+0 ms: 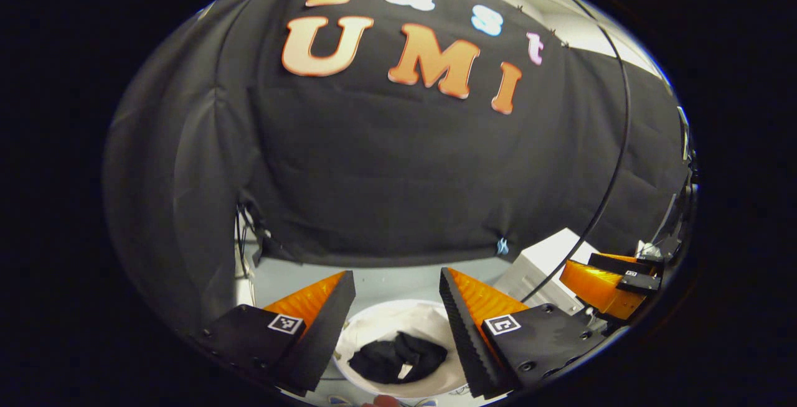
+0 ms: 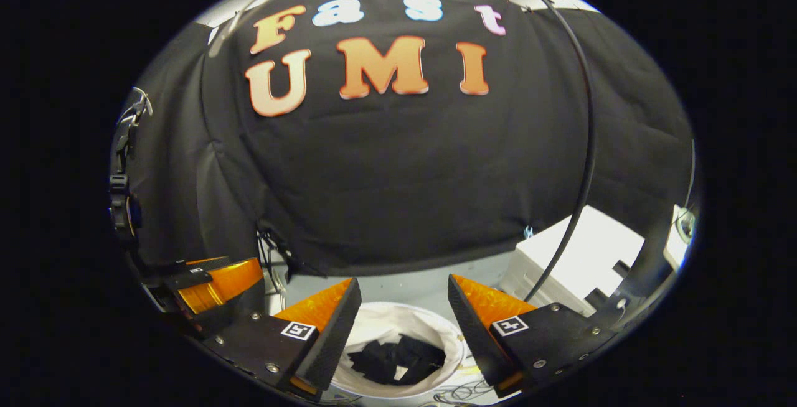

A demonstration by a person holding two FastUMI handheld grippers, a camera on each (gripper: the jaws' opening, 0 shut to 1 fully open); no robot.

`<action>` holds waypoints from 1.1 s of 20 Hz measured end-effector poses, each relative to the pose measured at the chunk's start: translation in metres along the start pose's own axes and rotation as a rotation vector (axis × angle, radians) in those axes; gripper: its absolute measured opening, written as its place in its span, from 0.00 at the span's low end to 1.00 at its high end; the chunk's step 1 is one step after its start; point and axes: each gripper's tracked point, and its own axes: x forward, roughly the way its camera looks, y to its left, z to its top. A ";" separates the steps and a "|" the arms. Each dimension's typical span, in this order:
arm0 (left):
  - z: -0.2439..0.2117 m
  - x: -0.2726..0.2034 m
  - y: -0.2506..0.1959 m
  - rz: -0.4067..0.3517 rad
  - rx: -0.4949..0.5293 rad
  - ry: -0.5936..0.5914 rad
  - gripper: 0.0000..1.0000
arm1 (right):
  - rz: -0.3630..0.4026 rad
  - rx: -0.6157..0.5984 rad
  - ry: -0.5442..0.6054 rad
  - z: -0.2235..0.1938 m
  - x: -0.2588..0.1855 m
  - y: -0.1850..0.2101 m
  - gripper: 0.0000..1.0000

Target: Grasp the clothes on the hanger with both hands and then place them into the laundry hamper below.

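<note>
A black garment (image 1: 398, 360) lies crumpled inside the round white laundry hamper (image 1: 380, 318) on the floor. My left gripper (image 1: 397, 282) hangs open above the hamper, nothing between its fingers. In the right gripper view the same black garment (image 2: 397, 358) rests in the white hamper (image 2: 398, 318), and my right gripper (image 2: 403, 287) stands open above it, also holding nothing. The right gripper (image 1: 607, 282) appears at the far right of the left gripper view; the left gripper (image 2: 205, 289) appears at the lower left of the right gripper view.
A white box (image 1: 545, 264) stands on the floor to the right of the hamper, also seen as a white box (image 2: 579, 251) in the right gripper view. A thin black cable (image 2: 582, 145) hangs down before the cloth wall. Loose cables (image 1: 246, 239) hang at the left.
</note>
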 end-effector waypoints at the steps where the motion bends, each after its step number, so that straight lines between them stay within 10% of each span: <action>1: 0.019 -0.012 -0.002 0.000 0.002 -0.045 0.90 | 0.004 -0.005 -0.041 0.025 -0.013 0.004 0.87; 7: 0.130 -0.066 -0.015 -0.033 -0.019 -0.277 0.96 | -0.006 0.013 -0.252 0.137 -0.084 0.005 0.87; 9: 0.154 -0.080 -0.019 -0.041 -0.002 -0.327 0.84 | -0.020 0.015 -0.303 0.159 -0.103 -0.002 0.87; 22: 0.192 -0.124 -0.046 -0.093 0.024 -0.395 0.90 | -0.070 0.006 -0.441 0.200 -0.166 -0.009 0.87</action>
